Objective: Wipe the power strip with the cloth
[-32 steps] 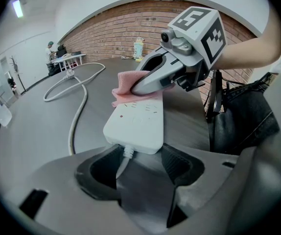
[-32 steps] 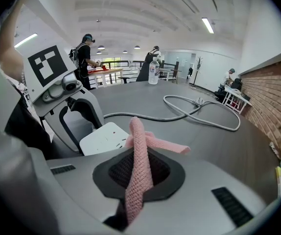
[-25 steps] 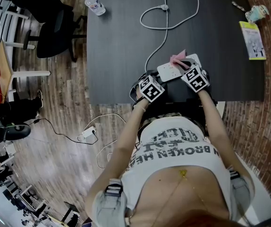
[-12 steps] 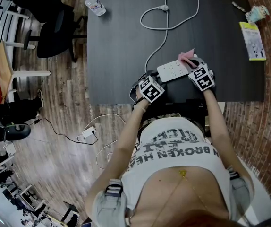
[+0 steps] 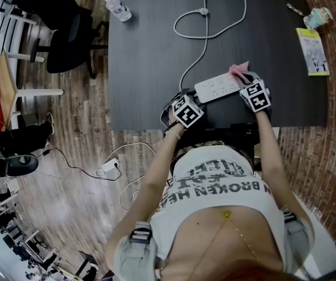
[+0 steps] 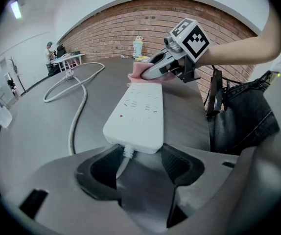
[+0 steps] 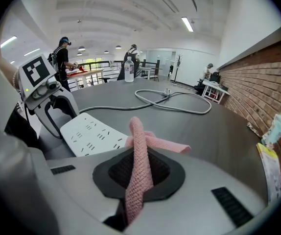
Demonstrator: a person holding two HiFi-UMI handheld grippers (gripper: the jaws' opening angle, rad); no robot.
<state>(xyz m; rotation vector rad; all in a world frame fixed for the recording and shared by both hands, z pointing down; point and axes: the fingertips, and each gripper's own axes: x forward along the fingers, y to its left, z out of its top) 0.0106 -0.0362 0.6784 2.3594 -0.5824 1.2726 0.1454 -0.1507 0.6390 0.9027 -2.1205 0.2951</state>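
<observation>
A: Biggest first. Table?

B: Dark table (image 5: 150,45), fills the upper middle of the head view.

A: The task's thing?

B: White power strip (image 6: 138,111), flat on the table, sockets up, near the table's lower edge in the head view, just right of centre. Its grey cord (image 5: 200,48) runs up from the strip's left end and loops at top centre.

A: Left gripper?

B: Left gripper (image 6: 133,158) is at the strip's cord end. Jaws spread wide, with that end between the tips. They look pressed on both sides of it.

A: Right one?

B: Right gripper (image 7: 139,168) is at the strip's other end, right of centre in the head view. Jaws clamped on the pink cloth (image 7: 140,151). A rolled strip of cloth stands up from between them, and a fold sticks out forward, just beside the strip's end.

A: Small stuff?

B: Water bottle (image 5: 117,7) lying at the table's upper left corner. Yellow-green booklet (image 5: 312,50) at the right edge, and a small pale figurine (image 5: 318,16) just above it. All well apart from the strip.
</observation>
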